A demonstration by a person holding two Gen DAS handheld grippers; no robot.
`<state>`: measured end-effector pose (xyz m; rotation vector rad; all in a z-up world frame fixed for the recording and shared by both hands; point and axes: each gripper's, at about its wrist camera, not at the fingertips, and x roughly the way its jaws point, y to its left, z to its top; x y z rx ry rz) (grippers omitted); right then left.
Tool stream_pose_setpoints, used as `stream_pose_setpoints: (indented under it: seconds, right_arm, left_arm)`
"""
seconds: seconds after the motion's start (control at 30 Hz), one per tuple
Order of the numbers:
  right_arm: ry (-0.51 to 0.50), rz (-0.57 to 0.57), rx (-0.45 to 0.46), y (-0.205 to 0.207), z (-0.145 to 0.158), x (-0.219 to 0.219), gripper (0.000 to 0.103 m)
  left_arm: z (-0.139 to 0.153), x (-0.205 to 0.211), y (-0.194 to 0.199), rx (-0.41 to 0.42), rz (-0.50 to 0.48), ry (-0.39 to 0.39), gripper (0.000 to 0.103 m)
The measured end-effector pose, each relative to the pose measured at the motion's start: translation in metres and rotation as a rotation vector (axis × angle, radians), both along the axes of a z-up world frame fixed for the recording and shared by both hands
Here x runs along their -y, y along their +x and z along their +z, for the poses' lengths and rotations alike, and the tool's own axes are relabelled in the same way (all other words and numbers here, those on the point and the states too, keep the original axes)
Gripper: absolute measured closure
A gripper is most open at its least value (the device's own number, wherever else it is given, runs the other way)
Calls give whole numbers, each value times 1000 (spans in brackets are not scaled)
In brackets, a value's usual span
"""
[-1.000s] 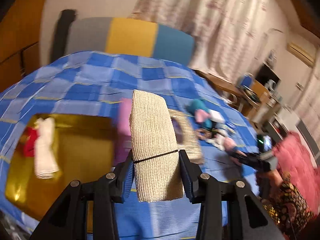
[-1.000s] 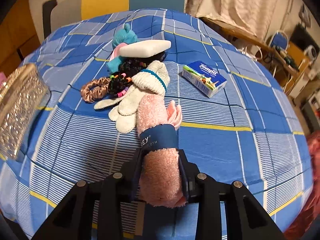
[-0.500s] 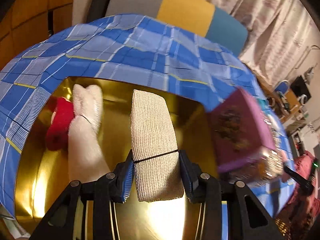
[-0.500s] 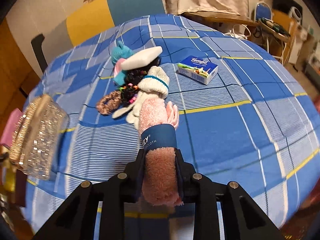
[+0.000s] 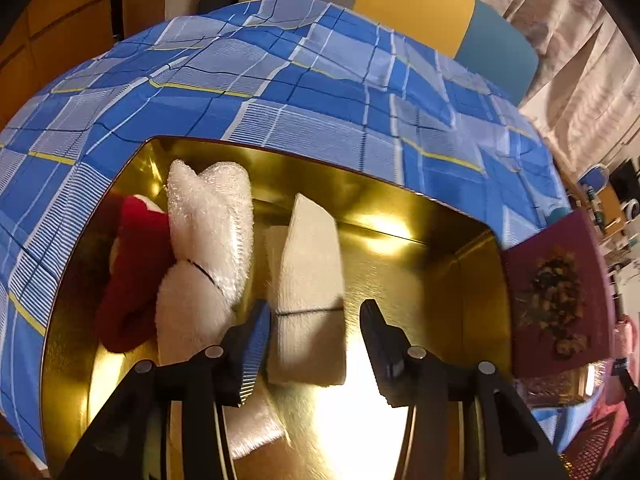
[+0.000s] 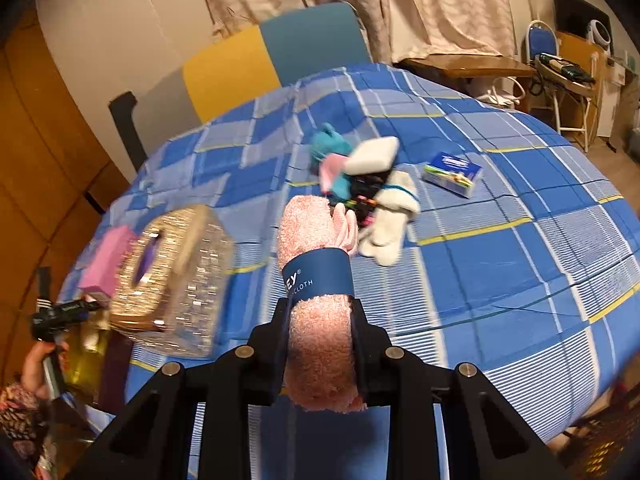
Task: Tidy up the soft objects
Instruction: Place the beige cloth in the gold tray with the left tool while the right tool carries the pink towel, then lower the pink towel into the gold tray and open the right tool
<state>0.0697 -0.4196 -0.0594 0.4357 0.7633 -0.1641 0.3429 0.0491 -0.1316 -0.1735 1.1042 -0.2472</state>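
My left tool (image 5: 314, 344) is matte black plastic: two angular fingers (image 5: 376, 340) on open triangular struts, a round silver screw at each joint. The inner pad on one finger is blue and finely ribbed. My right tool (image 6: 320, 356) is the same black frame with four silver screws across it. At the left edge of the right view, my hand (image 6: 38, 364) shows above a dark, floral-patterned sleeve (image 6: 18, 420).

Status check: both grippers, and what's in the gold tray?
Left gripper opening, beige roll released in gold tray. Right gripper shut on pink towel roll. Nothing blocking.
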Motion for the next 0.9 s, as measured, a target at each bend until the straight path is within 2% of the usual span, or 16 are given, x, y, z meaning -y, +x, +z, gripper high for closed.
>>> stream_pose_setpoints:
  seconds: [0.1, 0.23, 0.37, 0.47, 0.67, 0.8, 0.9]
  right_arm:
    - [43, 27, 24, 1, 8, -16, 75]
    - [76, 72, 53, 2, 19, -40, 75]
    - [74, 169, 101, 9, 43, -79, 75]
    - [73, 261, 139, 18, 62, -115, 75]
    - [47, 444, 175, 48, 82, -202, 75]
    - [68, 492, 107, 76, 67, -256, 75]
    - [61, 517, 77, 95, 50, -291, 75]
  left_arm:
    - [14, -6, -15, 58, 0, -52, 56]
    - [35, -20, -47, 157, 77, -60, 57]
    - [48, -28, -89, 238, 109, -66, 57]
    - [50, -31, -117, 269, 120, -66, 57]
    - [45, -35, -146, 271, 150, -58, 57]
    - [36, -40, -154, 250, 169, -65, 57]
    - [34, -48, -160, 264, 189, -52, 57]
